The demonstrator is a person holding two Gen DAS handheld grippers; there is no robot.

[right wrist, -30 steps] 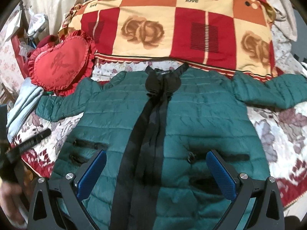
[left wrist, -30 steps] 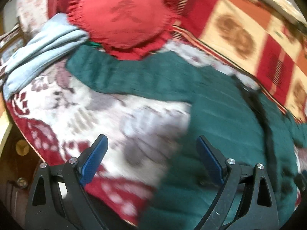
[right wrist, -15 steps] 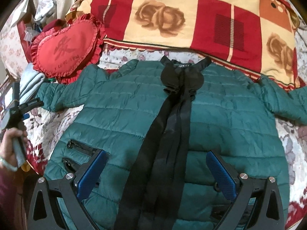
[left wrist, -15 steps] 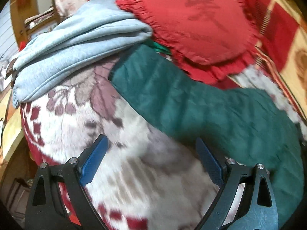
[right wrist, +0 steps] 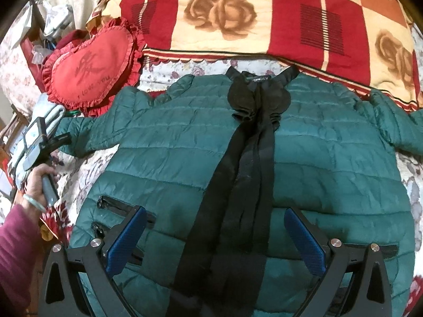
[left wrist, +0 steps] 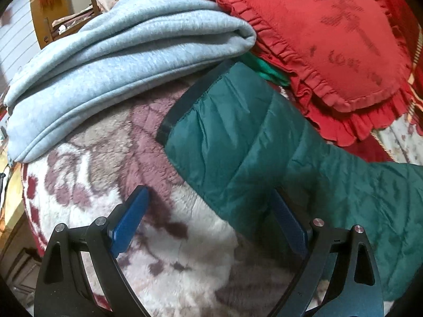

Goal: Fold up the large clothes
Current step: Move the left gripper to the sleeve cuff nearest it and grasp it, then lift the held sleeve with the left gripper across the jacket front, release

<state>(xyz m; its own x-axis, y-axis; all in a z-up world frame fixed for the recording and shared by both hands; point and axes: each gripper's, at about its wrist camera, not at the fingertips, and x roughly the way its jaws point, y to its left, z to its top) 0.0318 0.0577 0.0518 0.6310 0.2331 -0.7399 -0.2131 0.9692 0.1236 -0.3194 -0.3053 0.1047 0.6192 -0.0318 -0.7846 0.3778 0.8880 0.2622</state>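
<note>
A dark green quilted jacket (right wrist: pixel 169 158) lies spread flat, front up, on a floral blanket, with a black centre strip (right wrist: pixel 243 174) and both sleeves stretched out sideways. My left gripper (left wrist: pixel 210 198) is open just short of the left sleeve's cuff (left wrist: pixel 224 121), its right finger over the sleeve. It also shows in the right wrist view (right wrist: pixel 56 142) beside that cuff. My right gripper (right wrist: pixel 214 216) is open and empty above the jacket's lower front.
A folded light blue garment (left wrist: pixel 119 52) lies just beyond the cuff. A red heart cushion (left wrist: pixel 330 31) lies on the sleeve's far side. A red and cream quilt (right wrist: pixel 251 13) lies behind the collar. The floral blanket (left wrist: pixel 105 174) falls away at the left bed edge.
My left gripper has swung left along the sleeve from the jacket's body to the cuff. My right gripper has moved in closer over the lower front. Both stayed open.
</note>
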